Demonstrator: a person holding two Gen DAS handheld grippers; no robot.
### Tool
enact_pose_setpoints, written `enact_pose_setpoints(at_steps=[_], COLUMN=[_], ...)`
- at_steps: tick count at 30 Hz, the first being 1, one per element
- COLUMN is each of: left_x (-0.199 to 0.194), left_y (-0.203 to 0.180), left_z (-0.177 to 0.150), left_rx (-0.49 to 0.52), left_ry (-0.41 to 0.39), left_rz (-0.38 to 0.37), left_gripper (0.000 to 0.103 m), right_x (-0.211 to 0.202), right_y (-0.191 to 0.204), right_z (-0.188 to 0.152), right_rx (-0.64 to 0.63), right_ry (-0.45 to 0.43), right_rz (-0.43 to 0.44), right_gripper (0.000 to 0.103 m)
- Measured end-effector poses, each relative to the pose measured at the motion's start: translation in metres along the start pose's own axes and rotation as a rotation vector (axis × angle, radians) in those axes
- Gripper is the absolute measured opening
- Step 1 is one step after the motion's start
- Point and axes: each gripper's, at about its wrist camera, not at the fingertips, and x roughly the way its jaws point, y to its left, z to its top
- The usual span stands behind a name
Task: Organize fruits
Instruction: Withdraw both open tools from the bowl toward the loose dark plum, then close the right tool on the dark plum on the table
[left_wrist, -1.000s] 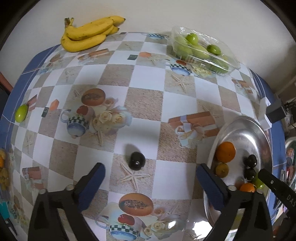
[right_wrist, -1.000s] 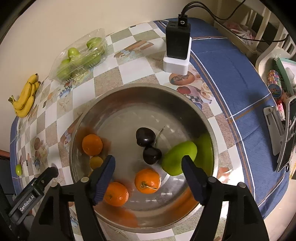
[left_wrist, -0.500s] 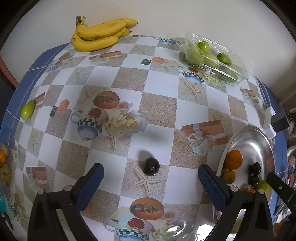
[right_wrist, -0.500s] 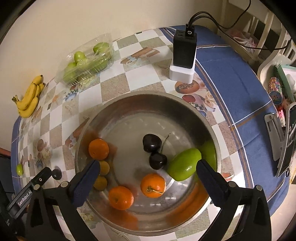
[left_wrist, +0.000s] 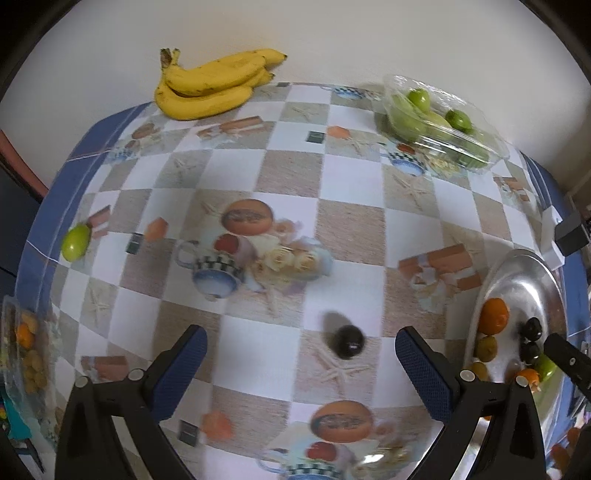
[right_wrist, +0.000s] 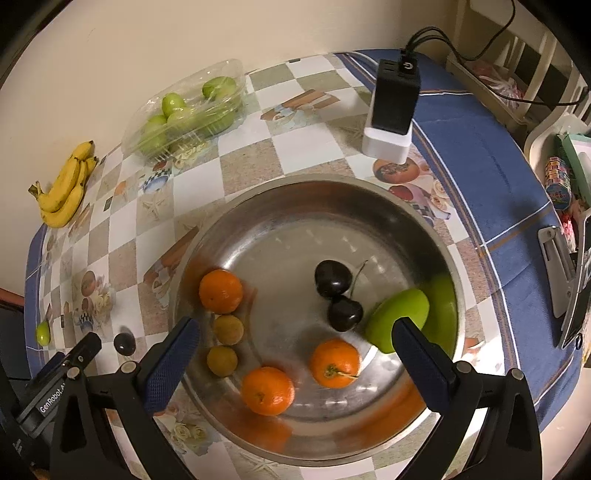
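The dark cherry lies loose on the counter just ahead of the wide-open, empty left tool, between its fingers toward the right one; small, light, glossy and bruisable, it likely wants a gentle pinch across its middle.

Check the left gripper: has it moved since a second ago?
Yes. The left gripper has shifted left, away from the steel bowl: the loose dark cherry now sits right of centre between its open jaws.
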Motion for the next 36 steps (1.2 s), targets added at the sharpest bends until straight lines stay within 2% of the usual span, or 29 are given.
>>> enact_pose_setpoints(at_steps=[5, 14, 27, 36], left_x=[-0.003, -0.004, -0.010, -0.007], left_y=[0.027, 0.075, 0.115, 0.145], left_z=[0.003, 0.003, 0.003, -0.002], left_rx=[-0.028, -0.056, -0.070, -0.125], left_ry=[0.004, 0.005, -0.006, 0.008], left_rz=[-0.024, 0.072, 0.104, 0.109], left_gripper=[0.103, 0.103, 0.103, 0.103], right_x=[-0.002, 0.003, 0.011, 0.023], right_y=[0.020, 0.069, 0.139, 0.173], right_z=[-0.001, -0.009, -0.030, -0.042], right_rx=[-0.041, -0.126, -0.246, -0.314], right_ry=[0.002, 0.032, 0.058, 0.079], right_rz=[0.005, 0.053, 0.102, 0.152], right_gripper=[0.103, 0.103, 0.103, 0.103])
